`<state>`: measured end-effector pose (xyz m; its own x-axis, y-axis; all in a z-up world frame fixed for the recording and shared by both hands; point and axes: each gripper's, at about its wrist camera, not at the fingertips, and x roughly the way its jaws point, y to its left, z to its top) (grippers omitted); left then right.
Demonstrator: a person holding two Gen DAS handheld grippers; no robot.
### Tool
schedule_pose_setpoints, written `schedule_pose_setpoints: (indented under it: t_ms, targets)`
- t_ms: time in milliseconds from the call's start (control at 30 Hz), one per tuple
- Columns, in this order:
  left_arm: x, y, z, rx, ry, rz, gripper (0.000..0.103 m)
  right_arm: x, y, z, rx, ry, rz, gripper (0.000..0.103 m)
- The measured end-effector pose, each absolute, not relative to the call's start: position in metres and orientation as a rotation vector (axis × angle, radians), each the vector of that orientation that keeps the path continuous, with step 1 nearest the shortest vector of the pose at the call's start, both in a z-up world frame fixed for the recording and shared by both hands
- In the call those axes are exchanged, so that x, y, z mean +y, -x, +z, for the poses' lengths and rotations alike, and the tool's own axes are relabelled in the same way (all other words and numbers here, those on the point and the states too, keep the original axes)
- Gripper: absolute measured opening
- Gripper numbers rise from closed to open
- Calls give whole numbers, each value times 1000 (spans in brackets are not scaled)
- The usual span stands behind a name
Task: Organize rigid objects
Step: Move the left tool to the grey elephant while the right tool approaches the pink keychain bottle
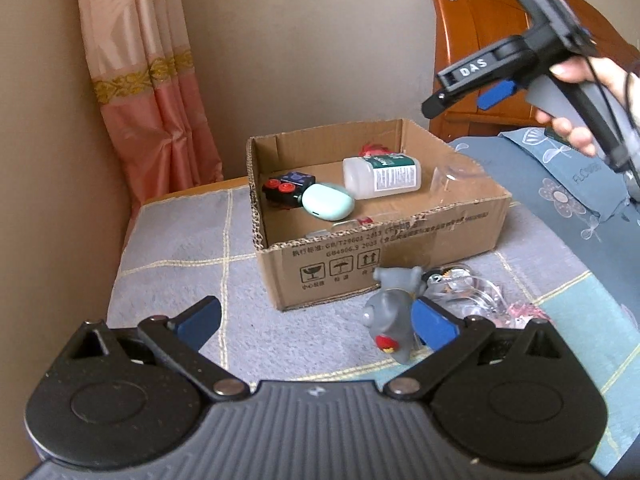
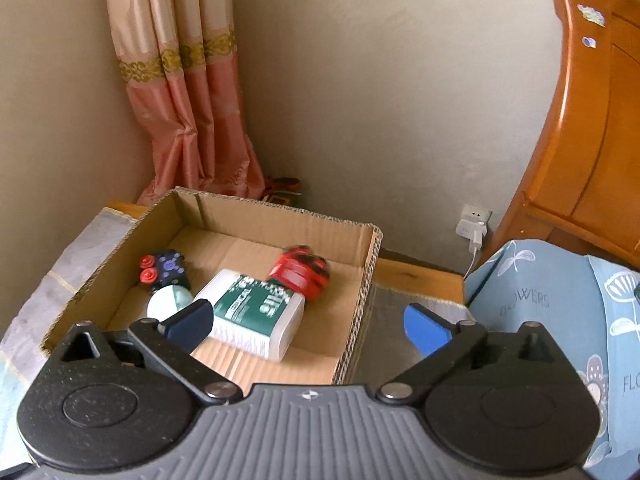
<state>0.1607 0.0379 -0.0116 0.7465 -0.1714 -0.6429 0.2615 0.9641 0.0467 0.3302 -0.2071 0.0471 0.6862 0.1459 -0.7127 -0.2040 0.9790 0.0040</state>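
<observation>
An open cardboard box (image 1: 400,256) (image 2: 360,300) holds a white bottle with a green label (image 1: 382,178) (image 2: 256,312), a mint-green case (image 1: 328,201) (image 2: 170,300), a dark toy with red knobs (image 1: 288,190) (image 2: 162,270) and a red toy (image 2: 300,270). A grey toy figure (image 1: 390,316) lies on the cloth in front of the box. My left gripper (image 1: 320,316) is open, its right finger beside the figure. My right gripper (image 2: 308,328) is open and empty above the box's right side; it also shows high in the left wrist view (image 1: 460,92).
Clear plastic wrappers (image 1: 468,292) lie right of the grey figure. A clear cup (image 1: 452,178) sits in the box's right part. A blue flowered pillow (image 2: 560,320) and a wooden headboard (image 2: 592,120) are to the right, a pink curtain (image 1: 148,80) and wall behind.
</observation>
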Motion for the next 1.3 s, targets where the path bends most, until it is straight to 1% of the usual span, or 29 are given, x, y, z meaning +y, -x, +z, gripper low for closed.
schedule_pose_setpoints:
  t_ms: [367, 600, 733, 900, 1100, 1300]
  targets:
    - [39, -144, -2, 712, -108, -203, 101, -204, -260, 63, 744, 92, 211, 103]
    - [42, -120, 11, 682, -123, -176, 101, -200, -221, 64, 717, 99, 229, 103]
    - [44, -111, 11, 678, -121, -161, 101, -197, -199, 47, 727, 84, 237, 103]
    - [45, -105, 4, 686, -96, -167, 101, -193, -175, 10, 768, 65, 209, 103]
    - [45, -102, -7, 685, -76, -183, 102, -202, -151, -32, 808, -42, 137, 103]
    - [41, -109, -20, 707, -84, -182, 102, -193, -141, -59, 855, 13, 79, 103]
